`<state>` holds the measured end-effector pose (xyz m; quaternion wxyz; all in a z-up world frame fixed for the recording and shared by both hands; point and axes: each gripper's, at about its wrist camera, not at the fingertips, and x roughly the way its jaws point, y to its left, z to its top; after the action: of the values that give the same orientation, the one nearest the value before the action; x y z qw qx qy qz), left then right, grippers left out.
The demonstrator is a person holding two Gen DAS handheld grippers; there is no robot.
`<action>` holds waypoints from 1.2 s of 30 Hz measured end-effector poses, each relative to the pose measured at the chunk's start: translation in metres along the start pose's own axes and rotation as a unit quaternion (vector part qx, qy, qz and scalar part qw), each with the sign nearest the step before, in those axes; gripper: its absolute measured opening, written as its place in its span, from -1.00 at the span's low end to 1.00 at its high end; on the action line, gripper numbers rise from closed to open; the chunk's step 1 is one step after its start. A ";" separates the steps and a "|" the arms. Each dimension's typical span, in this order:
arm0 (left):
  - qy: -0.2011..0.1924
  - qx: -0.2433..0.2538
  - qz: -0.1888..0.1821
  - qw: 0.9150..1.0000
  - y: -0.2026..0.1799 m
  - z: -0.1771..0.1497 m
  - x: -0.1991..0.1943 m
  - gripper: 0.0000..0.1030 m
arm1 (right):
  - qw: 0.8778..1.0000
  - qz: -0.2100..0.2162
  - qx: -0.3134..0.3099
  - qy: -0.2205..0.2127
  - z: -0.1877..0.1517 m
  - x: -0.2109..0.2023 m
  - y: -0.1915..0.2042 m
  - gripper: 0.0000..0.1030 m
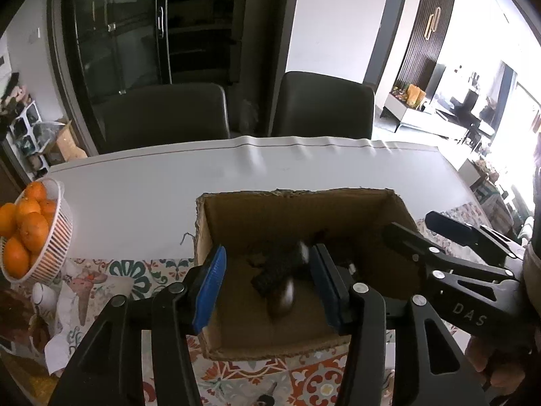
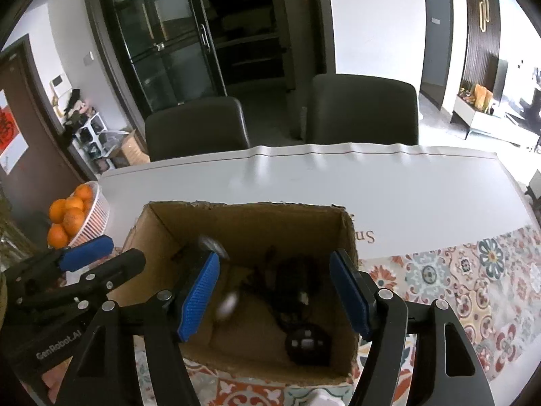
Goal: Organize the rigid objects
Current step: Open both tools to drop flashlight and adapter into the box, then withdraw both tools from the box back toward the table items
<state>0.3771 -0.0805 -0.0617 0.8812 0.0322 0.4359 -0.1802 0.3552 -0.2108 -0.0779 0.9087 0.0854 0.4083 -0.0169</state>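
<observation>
Dining table (image 1: 142, 182), patterned cloth — cardboard box (image 1: 338, 203) beneath both claws. Left claw (image 1: 267, 284), right claw (image 2: 274, 291) released (nothing pinched); blurred dark objects (image 2: 304, 341) at 12 o'clock, right claw nearer.

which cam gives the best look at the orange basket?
Left wrist. The orange basket sits large at the frame's left edge, with single oranges and the white ribs clear. Right wrist shows it smaller and farther off, its lower part hidden behind the left tongs.

- My cardboard box (image 2: 236, 223) sits on the table (image 2: 372, 182).
- Left of the box: basket of oranges (image 2: 91, 216).
- Behind the box: two chairs (image 2: 365, 111).
- In the box: blurred dark objects (image 2: 297, 291).
</observation>
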 end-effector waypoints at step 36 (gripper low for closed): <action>-0.044 0.038 0.037 0.998 -0.045 -0.078 -0.074 0.24 | 0.999 -0.025 0.027 -0.038 -0.078 -0.087 -0.024 0.34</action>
<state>0.2616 -0.0846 -0.0477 0.9037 0.0743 0.3880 -0.1649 0.2374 -0.2247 -0.0671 0.9203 0.0990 0.3748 -0.0537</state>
